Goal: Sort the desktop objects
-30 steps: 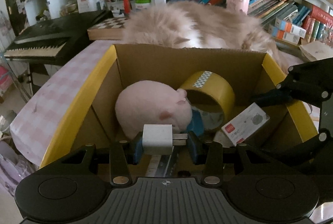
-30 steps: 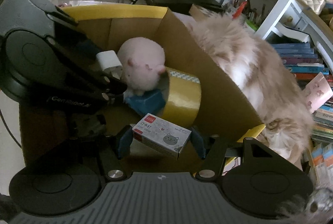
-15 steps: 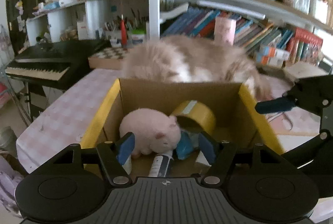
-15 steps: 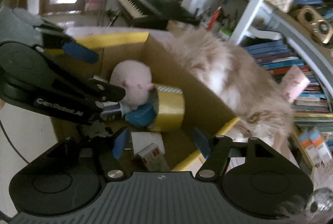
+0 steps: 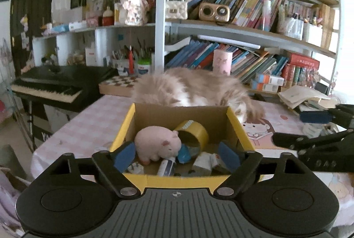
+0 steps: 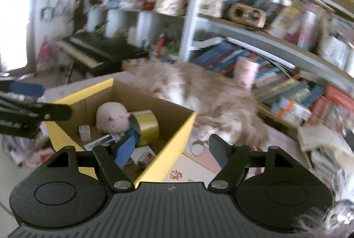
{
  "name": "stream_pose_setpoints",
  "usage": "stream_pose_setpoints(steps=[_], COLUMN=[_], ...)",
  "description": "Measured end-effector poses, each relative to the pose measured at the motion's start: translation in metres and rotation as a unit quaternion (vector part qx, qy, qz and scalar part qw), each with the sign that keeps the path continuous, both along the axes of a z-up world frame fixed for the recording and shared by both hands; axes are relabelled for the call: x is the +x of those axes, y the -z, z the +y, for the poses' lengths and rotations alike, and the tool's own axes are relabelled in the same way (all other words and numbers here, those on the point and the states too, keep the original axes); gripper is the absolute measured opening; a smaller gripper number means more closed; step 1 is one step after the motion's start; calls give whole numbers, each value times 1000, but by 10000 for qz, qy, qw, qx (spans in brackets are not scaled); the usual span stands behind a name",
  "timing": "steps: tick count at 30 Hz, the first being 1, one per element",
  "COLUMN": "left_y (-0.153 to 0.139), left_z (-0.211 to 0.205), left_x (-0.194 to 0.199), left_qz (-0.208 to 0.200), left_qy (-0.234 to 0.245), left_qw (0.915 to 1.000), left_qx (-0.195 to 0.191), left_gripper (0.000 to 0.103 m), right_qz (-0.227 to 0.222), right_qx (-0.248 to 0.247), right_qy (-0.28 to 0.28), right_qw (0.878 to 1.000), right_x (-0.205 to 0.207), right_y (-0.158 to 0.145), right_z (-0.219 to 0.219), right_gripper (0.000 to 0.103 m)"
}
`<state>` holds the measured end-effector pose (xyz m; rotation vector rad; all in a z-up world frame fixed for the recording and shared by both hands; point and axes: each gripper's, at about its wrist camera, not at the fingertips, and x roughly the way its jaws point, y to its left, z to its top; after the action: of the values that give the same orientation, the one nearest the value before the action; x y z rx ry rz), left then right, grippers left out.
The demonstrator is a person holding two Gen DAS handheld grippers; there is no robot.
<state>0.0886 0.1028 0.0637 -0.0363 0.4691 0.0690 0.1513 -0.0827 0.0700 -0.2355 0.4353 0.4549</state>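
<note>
Both grippers up and clear: left gripper [image 5: 177, 155] fingers just spread wide, empty; right gripper [image 6: 171, 149] likewise opening, empty, box [image 5: 234, 121] beyond them.

Left tongs [image 5: 177, 155] just opening, empty; right tongs [image 6: 171, 148] likewise

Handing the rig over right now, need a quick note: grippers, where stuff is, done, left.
Left gripper: open, empty; jaws have just been opening.
Right gripper: open, empty; jaws have just been opening.
Box on the table, cat lying behind it.
In the box: plush, tape roll, white charger, small carton, a tube.
Done: charger and carton are in the box, both grippers clear of it.
Left: no more loose items are clear in these views; check the table to the right of the box.
</note>
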Motion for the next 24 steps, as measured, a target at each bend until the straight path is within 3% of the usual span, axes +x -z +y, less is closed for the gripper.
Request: stream_pose_setpoints(steps=[4, 11, 24], left_y=[4, 16, 43], left_z=[-9, -20, -42], left_x=[-25, -61, -94], left_qz=[-42, -95, 328], left_qy=[66, -51, 156], left_qw=[9997, 9998, 9993], left_qx=[226, 139, -3], left_gripper=[90, 98, 99], right_qz=[-8, 59, 395], right_qx=[227, 524, 528], right_qy=[378, 912, 1565], right_qw=[9990, 9944, 9855], right_x=[-33, -84, -151], right_y=[3, 17, 51], right_z=[-11, -21, -38], right_gripper=[72, 75, 77])
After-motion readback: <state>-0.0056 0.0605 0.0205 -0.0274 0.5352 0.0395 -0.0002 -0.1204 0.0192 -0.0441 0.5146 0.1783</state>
